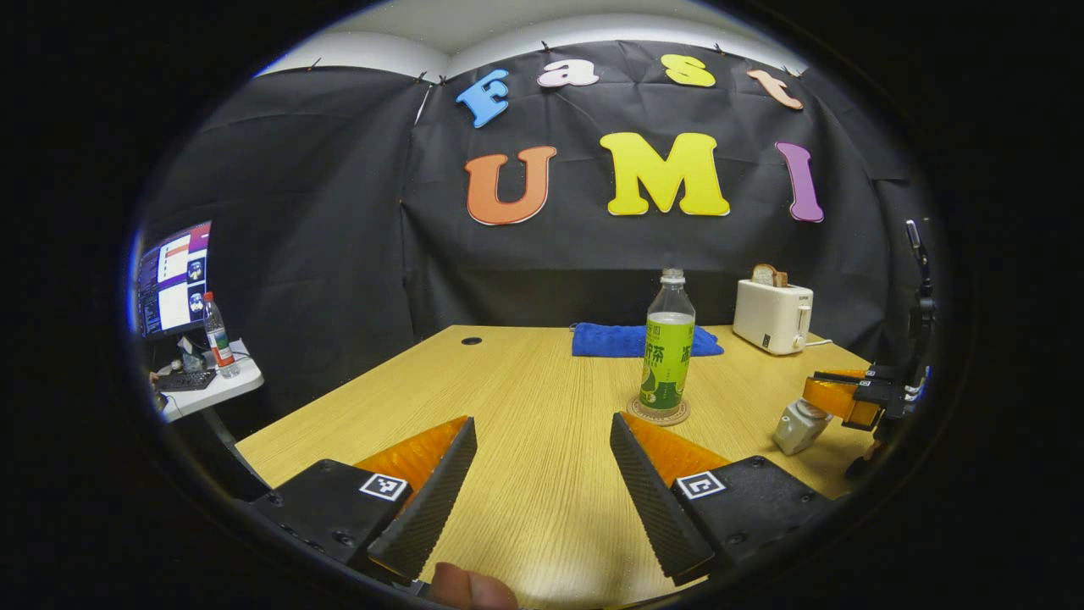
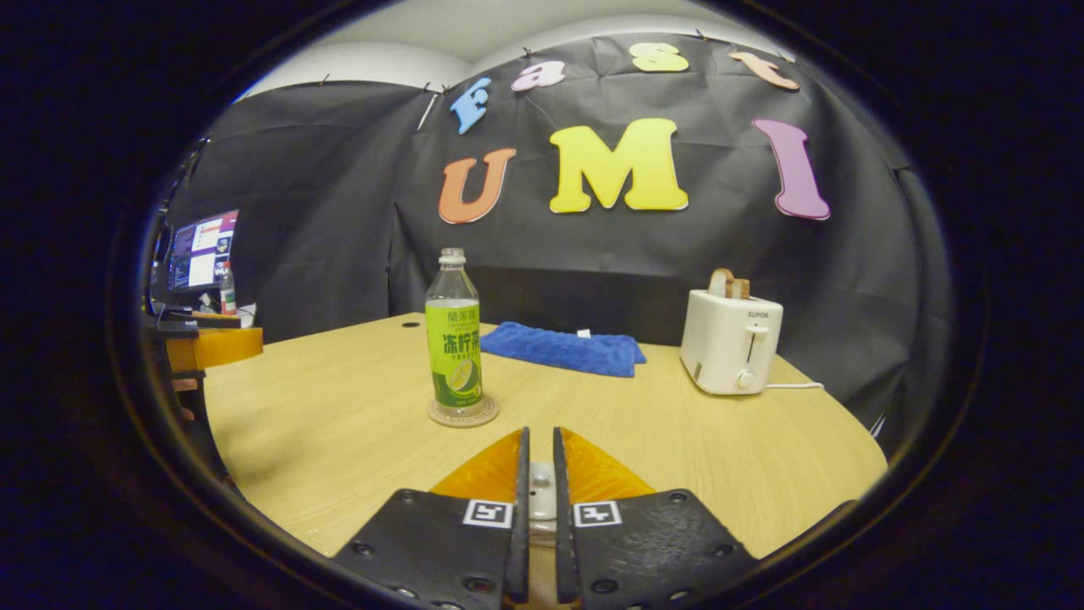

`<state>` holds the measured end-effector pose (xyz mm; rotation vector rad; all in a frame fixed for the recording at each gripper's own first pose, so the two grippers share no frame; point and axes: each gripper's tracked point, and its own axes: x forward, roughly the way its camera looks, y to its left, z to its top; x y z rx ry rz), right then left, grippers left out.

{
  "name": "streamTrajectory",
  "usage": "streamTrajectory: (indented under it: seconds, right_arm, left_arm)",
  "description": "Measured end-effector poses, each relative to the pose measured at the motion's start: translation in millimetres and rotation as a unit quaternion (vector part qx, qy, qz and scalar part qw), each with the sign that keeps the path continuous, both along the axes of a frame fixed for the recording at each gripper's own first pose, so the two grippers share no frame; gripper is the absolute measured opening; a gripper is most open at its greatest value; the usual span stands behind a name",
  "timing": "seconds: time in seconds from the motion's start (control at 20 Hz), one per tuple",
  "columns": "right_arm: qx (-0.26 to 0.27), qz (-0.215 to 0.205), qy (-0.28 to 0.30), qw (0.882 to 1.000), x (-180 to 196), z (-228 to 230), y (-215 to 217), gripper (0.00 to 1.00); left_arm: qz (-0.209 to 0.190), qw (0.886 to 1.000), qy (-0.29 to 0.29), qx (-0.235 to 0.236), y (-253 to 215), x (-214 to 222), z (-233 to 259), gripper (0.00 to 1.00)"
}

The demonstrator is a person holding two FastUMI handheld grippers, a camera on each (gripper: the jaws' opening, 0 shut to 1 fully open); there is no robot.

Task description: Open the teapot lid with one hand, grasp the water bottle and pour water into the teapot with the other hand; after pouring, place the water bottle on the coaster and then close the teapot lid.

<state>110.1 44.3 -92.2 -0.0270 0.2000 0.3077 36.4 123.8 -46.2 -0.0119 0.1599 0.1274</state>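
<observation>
Lid (image 2: 540, 490) sits pinched between the right gripper's (image 2: 540, 457) nearly closed fingers, only a pale sliver with its knob showing in the narrow gap. In the left gripper view that gripper (image 1: 834, 398) hangs at 3 o'clock over the table's (image 1: 525, 398) right edge, a pale grey piece (image 1: 799, 426) tilted under its fingers; whether this is the teapot or just its lid is unclear. Bottle (image 1: 667, 352) stands upright on the coaster (image 1: 659, 412), at 1 o'clock beyond the left gripper (image 1: 542, 474), whose fingers are spread wide and hold nothing. In the right gripper view the bottle (image 2: 455, 343) is at 11 o'clock, near. Behind lie a blue towel (image 2: 563, 347) and a toaster (image 2: 731, 341).
</observation>
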Motion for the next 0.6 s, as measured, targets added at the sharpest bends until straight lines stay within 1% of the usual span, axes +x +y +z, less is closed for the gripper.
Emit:
streamTrajectory:
  seconds: [0.05,0.1,0.15,0.2,0.25,0.35,0.45,0.6]
  right_arm:
    - [0.002,-0.005,-0.011,1.000,-2,8,-4,0.27]
    - [0.005,-0.016,-0.023,1.000,-4,18,-11,0.32]
    - [0.010,-0.028,-0.037,0.999,-5,28,-20,0.45]
    - [0.017,-0.047,-0.052,0.997,-8,39,-30,0.55]
    - [0.023,-0.068,-0.068,0.995,-10,49,-41,0.77]
    - [0.022,-0.115,-0.097,0.988,-21,67,-63,0.96]
    - [0.021,-0.140,-0.116,0.983,-38,83,-78,0.97]
    - [0.019,-0.157,-0.136,0.978,-68,103,-95,0.97]
  left_arm:
    - [-0.002,1.000,-0.001,0.001,-3,0,1,0.99]
    - [-0.006,1.000,-0.003,0.001,-8,0,4,0.99]
    - [-0.011,1.000,-0.008,0.002,-15,1,6,0.99]
    - [-0.017,1.000,-0.014,0.001,-22,2,11,0.99]
    - [-0.027,0.999,-0.023,0.000,-33,3,18,0.99]
    - [-0.049,0.998,-0.040,-0.003,-58,3,32,0.99]
    - [-0.071,0.996,-0.059,-0.010,-86,2,45,0.99]
    - [-0.101,0.991,-0.082,-0.023,-121,-5,59,0.99]
